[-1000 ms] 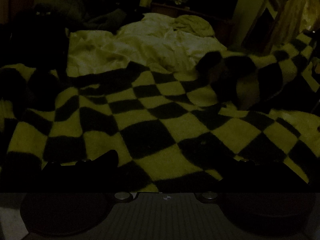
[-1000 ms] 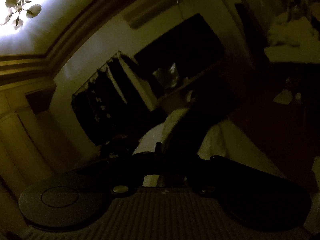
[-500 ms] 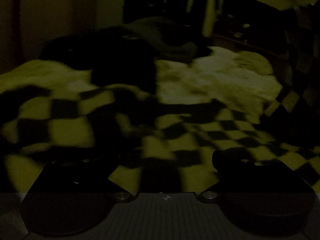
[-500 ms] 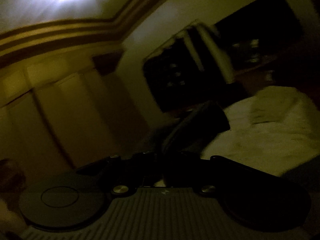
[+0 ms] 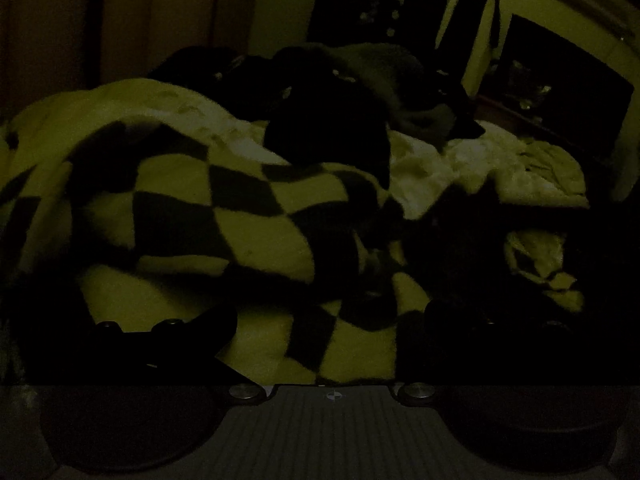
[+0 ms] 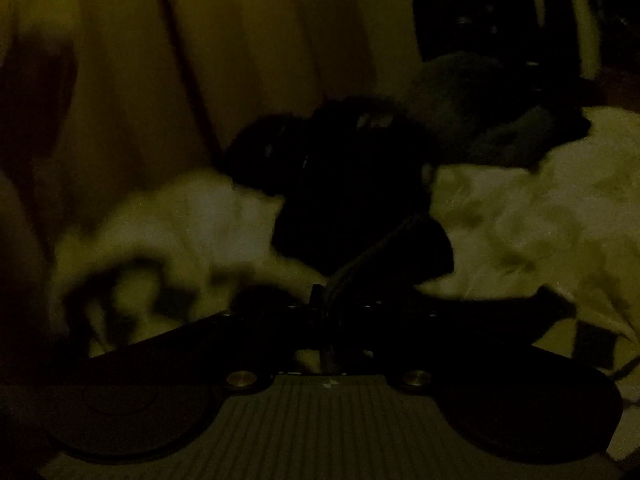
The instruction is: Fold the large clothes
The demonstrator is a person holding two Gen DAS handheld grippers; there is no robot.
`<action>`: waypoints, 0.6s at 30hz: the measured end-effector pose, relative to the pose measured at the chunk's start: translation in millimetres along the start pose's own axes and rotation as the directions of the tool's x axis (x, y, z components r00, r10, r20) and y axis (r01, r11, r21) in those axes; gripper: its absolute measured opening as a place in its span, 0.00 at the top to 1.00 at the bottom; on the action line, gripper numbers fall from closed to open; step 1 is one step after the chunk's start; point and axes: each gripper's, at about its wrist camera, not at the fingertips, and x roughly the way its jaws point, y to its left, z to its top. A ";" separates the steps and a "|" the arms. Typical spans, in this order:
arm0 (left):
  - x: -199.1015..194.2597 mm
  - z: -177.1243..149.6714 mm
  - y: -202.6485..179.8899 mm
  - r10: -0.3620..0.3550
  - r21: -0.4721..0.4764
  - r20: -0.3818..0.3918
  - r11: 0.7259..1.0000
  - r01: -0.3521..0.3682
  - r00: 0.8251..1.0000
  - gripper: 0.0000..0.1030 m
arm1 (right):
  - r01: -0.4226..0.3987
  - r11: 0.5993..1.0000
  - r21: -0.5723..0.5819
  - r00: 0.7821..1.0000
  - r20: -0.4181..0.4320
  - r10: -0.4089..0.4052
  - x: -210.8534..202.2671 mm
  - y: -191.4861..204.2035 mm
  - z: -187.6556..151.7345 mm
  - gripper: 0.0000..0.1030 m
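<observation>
1. Left wrist view: the left gripper (image 5: 330, 320) has its jaws spread wide, with the checkered fabric (image 5: 240, 216) lying between and ahead of them, not pinched.
2. Right wrist view: the right gripper (image 6: 326, 308) is clenched on a dark strip of cloth (image 6: 384, 252) that runs up and away from its tips. I judge this to be an edge of the same fabric, but the dim, blurred picture does not settle it.
3. The step in hand looks like carrying one edge over to make a fold. To do it well, keep the held edge taut and level, and bring the left jaws onto a matching corner before laying it down, so the layers meet squarely.
4. The fabric is a soft, fuzzy piece in yellow and black checks, bunched in loose waves on the bed (image 5: 500, 168).
5. It lies over pale crumpled bedding, with a dark heap (image 5: 332, 120) just behind it.
6. Being thick and limp, it will likely sag and slip if gripped shallowly.
</observation>
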 end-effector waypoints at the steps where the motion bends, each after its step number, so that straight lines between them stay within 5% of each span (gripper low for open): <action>1: -0.1 0.1 1.4 0.002 -0.001 0.000 1.000 -0.002 1.000 0.00 | 0.004 0.999 -0.033 0.999 -0.032 -0.005 9.5 7.6 -7.6 0.90; 2: -0.6 0.1 3.0 0.003 -0.002 0.000 1.000 -0.003 1.000 0.00 | 0.010 0.998 -0.062 0.998 -0.060 -0.013 17.3 13.8 -14.5 0.85; 4: -1.3 0.5 5.8 0.008 -0.009 0.004 1.000 -0.008 1.000 0.00 | 0.001 0.996 -0.091 0.992 -0.126 -0.013 28.8 20.4 -20.9 0.58; 5: -1.7 0.4 6.9 0.022 -0.015 0.006 1.000 -0.022 1.000 0.00 | -0.015 0.995 -0.096 0.988 -0.157 0.000 31.5 24.1 -24.3 0.37; 6: -1.9 0.7 8.4 0.028 -0.018 0.008 0.999 -0.028 1.000 0.00 | -0.024 0.995 -0.101 0.983 -0.181 0.006 32.8 25.5 -26.0 0.33; 12: -2.6 1.9 13.8 0.016 -0.042 0.013 0.999 -0.016 1.000 0.00 | -0.223 0.971 0.081 0.962 -0.145 0.233 11.9 0.2 -21.1 0.23; 18: -4.1 5.4 11.0 -0.012 -0.049 0.031 0.999 0.013 0.999 0.00 | -0.062 0.974 0.217 0.995 -0.067 0.078 -35.7 -59.9 -7.1 0.22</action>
